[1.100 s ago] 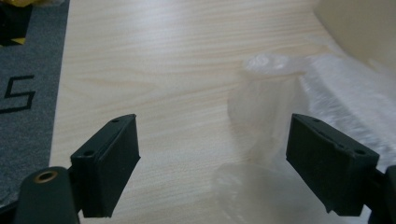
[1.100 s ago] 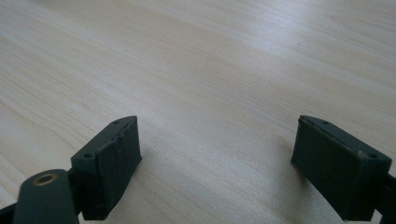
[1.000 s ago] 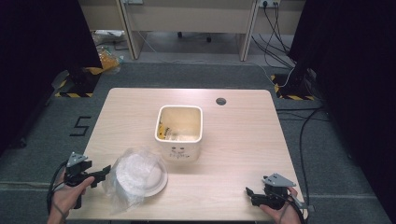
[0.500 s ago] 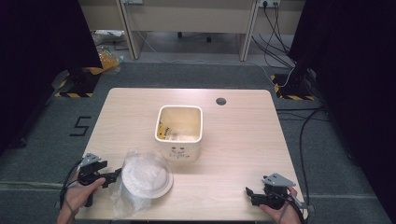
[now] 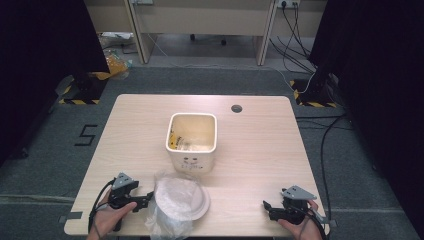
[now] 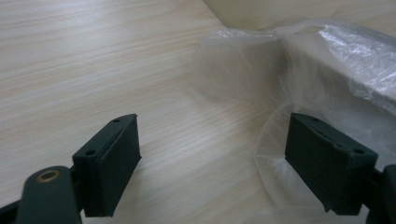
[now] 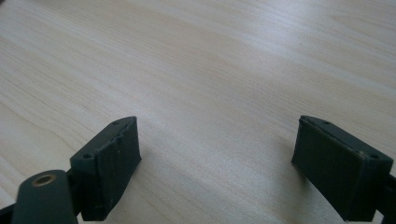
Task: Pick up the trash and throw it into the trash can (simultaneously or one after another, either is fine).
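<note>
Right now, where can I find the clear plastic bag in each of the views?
High view: the plastic bag lies at the table's near edge, wrapped around stacked white plates, just right of the left gripper.
Left gripper view: the plastic bag is at upper right, its edge by the right finger.
Right gripper view: not in it.
Shared landmark: the cream bin beyond the bag.

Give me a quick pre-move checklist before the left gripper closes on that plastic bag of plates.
1. Left gripper open: ok, jaws wide apart.
2. Plastic bag between the jaws: ok, its clear film lies by the right-hand jaw.
3. Plates inside the bag: ok, stack lies flat on the table.
4. Path to the cream bin: ok, it stands just behind the bag.
5. Right gripper out of the way: ok, open at the table's near right corner.
6. Room in the bin: cannot tell.
</note>
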`<action>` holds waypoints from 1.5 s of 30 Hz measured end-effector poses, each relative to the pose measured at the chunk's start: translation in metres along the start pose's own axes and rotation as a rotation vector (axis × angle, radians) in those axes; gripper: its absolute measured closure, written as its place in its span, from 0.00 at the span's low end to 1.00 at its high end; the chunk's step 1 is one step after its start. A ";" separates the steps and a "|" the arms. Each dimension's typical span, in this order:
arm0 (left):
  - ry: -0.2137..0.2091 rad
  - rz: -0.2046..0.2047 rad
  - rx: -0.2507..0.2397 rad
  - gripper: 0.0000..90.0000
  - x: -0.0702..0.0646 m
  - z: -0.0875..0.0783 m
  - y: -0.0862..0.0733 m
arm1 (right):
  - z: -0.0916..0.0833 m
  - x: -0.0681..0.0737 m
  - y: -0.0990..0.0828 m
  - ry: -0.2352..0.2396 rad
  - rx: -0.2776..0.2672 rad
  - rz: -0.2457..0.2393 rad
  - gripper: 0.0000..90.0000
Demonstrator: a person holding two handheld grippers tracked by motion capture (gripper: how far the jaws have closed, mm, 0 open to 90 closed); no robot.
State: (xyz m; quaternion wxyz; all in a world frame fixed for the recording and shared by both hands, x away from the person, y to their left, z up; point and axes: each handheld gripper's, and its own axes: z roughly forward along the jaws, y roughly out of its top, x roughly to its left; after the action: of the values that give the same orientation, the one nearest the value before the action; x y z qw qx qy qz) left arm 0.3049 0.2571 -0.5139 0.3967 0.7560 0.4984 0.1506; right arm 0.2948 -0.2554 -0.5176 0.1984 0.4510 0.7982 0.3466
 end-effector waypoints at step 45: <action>-0.046 0.121 0.073 0.19 -0.072 0.007 -0.003 | 0.002 0.050 0.037 0.229 -0.090 -0.054 0.25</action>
State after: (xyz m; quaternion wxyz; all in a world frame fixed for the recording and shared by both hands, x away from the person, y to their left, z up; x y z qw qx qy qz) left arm 0.2741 0.1916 -0.5084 0.3705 0.8019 0.4477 0.1388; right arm 0.2914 -0.1988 -0.4919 0.1351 0.3775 0.8112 0.4258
